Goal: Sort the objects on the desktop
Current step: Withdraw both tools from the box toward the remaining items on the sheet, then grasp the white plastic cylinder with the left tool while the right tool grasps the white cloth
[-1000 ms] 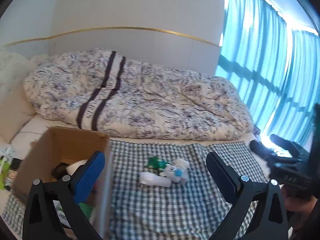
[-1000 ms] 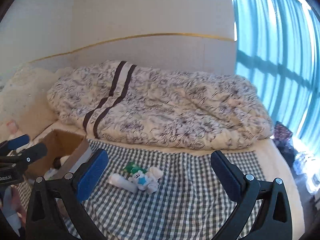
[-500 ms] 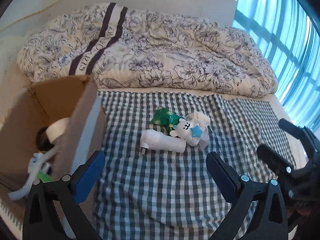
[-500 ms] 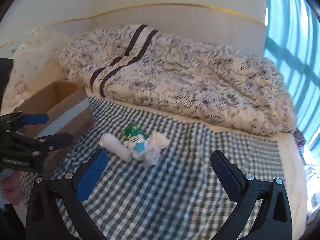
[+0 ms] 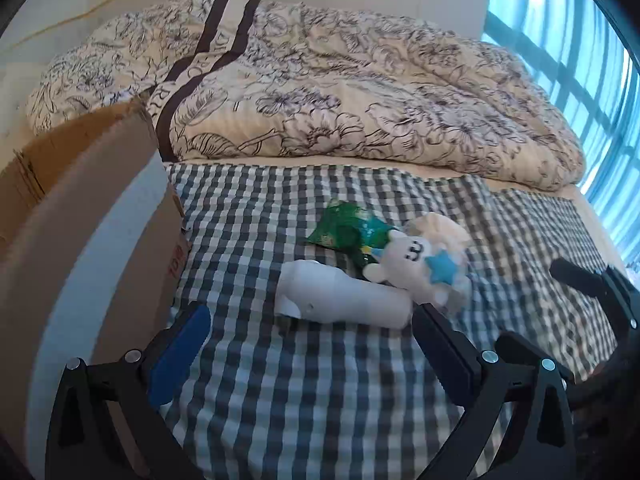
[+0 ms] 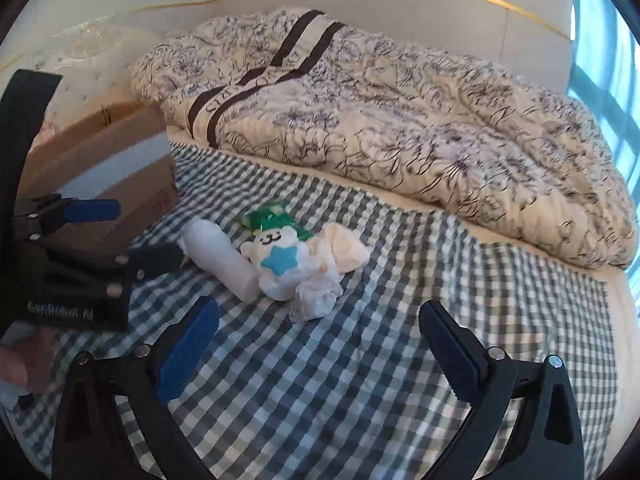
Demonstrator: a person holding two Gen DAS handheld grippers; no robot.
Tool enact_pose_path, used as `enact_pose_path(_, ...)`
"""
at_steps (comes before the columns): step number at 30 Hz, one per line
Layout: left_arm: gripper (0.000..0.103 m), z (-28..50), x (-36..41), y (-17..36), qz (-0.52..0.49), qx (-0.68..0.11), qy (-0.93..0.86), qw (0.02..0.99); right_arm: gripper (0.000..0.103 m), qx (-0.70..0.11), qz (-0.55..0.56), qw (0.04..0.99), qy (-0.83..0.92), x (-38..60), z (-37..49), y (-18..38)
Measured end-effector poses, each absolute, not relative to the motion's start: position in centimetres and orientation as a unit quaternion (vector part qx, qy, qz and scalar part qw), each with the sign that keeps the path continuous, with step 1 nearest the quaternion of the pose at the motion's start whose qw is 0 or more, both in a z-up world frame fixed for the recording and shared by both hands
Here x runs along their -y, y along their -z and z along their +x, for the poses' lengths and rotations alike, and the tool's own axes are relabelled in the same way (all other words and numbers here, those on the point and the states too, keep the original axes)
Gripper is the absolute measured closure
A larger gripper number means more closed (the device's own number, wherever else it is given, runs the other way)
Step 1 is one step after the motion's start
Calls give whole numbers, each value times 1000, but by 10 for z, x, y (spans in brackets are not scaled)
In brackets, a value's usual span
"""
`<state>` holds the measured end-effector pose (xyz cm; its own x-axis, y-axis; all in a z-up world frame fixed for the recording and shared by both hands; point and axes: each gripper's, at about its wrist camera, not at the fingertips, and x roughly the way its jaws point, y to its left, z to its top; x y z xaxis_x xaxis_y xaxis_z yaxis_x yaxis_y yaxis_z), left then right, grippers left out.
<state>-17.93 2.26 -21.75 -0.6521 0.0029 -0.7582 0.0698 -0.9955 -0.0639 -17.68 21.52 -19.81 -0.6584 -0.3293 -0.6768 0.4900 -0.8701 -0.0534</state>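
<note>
Cluster of objects near the middle of the checked cloth (image 5: 280, 392): white bottle (image 5: 340, 300) lying on its side, touching a white plush toy (image 5: 416, 264) with a blue star, green packet (image 5: 344, 230) behind them. Cardboard box (image 5: 80, 240) stands at the cloth's left edge. Left gripper (image 5: 312, 340) and right gripper (image 6: 320, 340) both gape wide, holding nothing, just short of the cluster.

plush toy (image 6: 284, 264), glossy green wrapper (image 5: 344, 230)
</note>
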Motion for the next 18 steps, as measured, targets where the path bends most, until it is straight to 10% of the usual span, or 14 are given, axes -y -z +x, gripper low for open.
enact_pose_path(18,0,-220,-43,265,455,24,887,-71,4,-101,367,240,893,-217,-200,240)
